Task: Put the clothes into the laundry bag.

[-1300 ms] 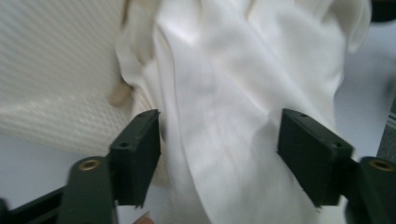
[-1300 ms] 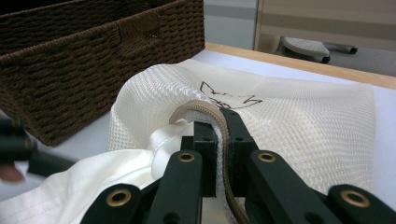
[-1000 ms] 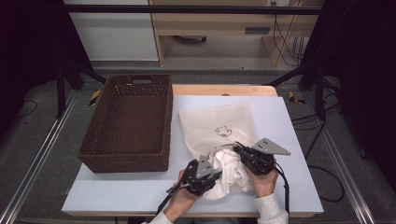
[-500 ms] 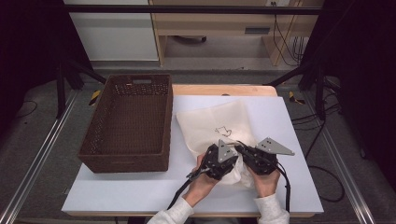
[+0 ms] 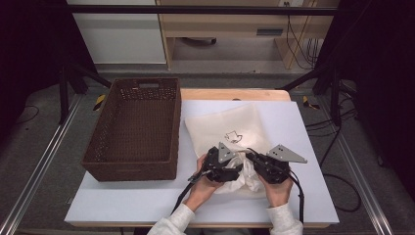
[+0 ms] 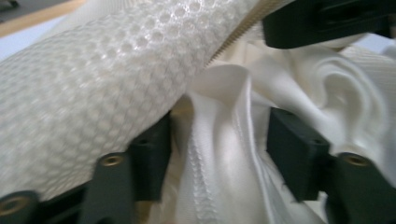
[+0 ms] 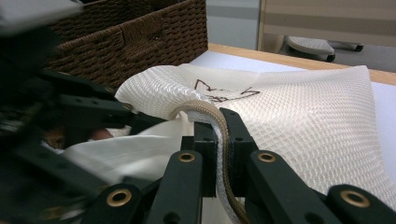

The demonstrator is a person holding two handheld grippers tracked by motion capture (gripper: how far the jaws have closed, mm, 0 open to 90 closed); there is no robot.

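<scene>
A cream mesh bag [image 5: 230, 125] with a small dark emblem lies on the white table [image 5: 122, 205]. Its zip edge [image 7: 205, 108] is lifted, and my right gripper [image 7: 222, 140] is shut on that edge. A white garment [image 5: 247, 183] is bunched at the bag's near end, partly under the raised mesh [image 6: 93, 84]. My left gripper [image 6: 219, 144] reaches into the opening. Its jaws have just been opening and stand apart, with a fold of the garment [image 6: 224, 158] loose between them. In the high view the left gripper [image 5: 239, 169] and right gripper [image 5: 250, 157] nearly meet.
A brown wicker basket [image 5: 132, 127] stands on the table's left half, close beside the bag; its wall [image 7: 126, 42] rises just behind the left gripper. Bare table lies in front of the basket and to the right of the bag.
My left gripper has moved away from me and rightward to the bag's opening, and its jaws have opened. Less of the white garment shows outside the bag. The right gripper has kept still.
</scene>
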